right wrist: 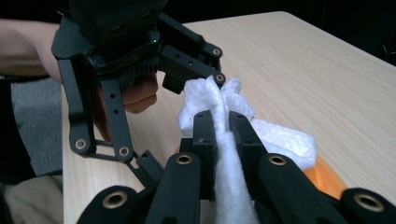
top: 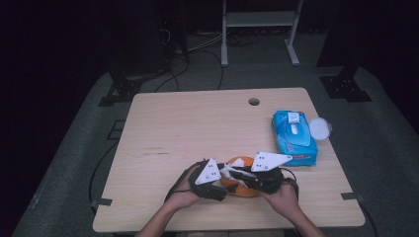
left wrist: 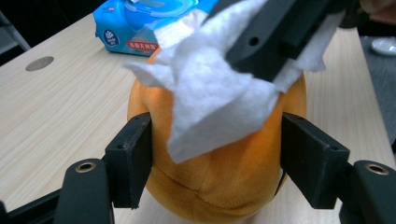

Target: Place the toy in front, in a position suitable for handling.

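High view: orange plush toy (top: 243,187) sat at the near edge of the counter (top: 197,123), between both hands. Left gripper (top: 217,190) had its fingers (left wrist: 132,158) clamped on the toy's sides, pads touching the plush. Right gripper (top: 236,173) fingers (right wrist: 205,140) were pressed together, pinching a white wet wipe (right wrist: 224,126) draped over the toy's top. Blue wet-wipe pack (top: 294,136) lay far right, lid open. Likely step: wiping the toy. To do it well, hold the toy firmly with the left, keep the wipe pinched, drag it flat across the plush, and avoid bumping the left fingers.
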A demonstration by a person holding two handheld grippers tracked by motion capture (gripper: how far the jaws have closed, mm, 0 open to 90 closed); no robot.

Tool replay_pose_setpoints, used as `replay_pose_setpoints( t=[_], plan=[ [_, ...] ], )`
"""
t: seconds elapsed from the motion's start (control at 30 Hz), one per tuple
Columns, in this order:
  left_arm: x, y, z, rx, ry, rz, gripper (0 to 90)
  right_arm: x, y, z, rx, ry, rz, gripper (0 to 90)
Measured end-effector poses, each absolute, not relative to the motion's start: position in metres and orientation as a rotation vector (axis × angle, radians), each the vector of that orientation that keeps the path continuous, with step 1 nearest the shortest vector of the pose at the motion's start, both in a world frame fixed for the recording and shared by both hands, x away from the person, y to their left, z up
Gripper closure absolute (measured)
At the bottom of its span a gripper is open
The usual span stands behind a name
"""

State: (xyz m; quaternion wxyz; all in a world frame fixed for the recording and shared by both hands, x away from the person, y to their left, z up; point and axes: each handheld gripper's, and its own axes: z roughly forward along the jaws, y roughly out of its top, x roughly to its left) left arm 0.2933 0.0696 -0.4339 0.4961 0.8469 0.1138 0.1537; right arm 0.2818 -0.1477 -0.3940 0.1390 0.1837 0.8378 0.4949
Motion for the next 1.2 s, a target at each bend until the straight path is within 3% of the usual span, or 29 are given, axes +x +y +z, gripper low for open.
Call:
replay_pose_setpoints(
  t=[0.27, 0.4, 0.43, 0.53, 0.63, 0.93, 1.2],
  plan=[
    [0.299, 0.078, -0.44, 2.051, 0.311, 0.311, 29.2, 0.299, -0.192, -0.394, 0.726, 2.364, 1.467, 81.9],
    [0.302, 0.075, -0.438, 2.015, 0.385, 0.234, 11.8, 0.297, -0.189, -0.396, 0.707, 2.377, 1.454, 81.9],
    [0.301, 0.073, -0.438, 2.01, 0.397, 0.231, 11.2, 0.297, -0.187, -0.396, 0.693, 2.383, 1.45, 81.8],
    [0.299, 0.071, -0.437, 2.027, 0.38, 0.291, 23.2, 0.296, -0.185, -0.395, 0.683, 2.383, 1.432, 81.9],
    [0.297, 0.068, -0.434, 2.024, 0.397, 0.309, 27.5, 0.292, -0.181, -0.391, 0.668, 2.372, 1.427, 81.8],
    [0.281, 0.052, -0.431, 2.074, 0.309, 0.406, 27.8, 0.277, -0.136, -0.394, 0.495, 2.457, 1.356, 81.9],
    [0.288, 0.061, -0.439, 2.069, 0.333, 0.366, 28.1, 0.292, -0.173, -0.391, 0.643, 2.392, 1.387, 81.9]
  ],
)
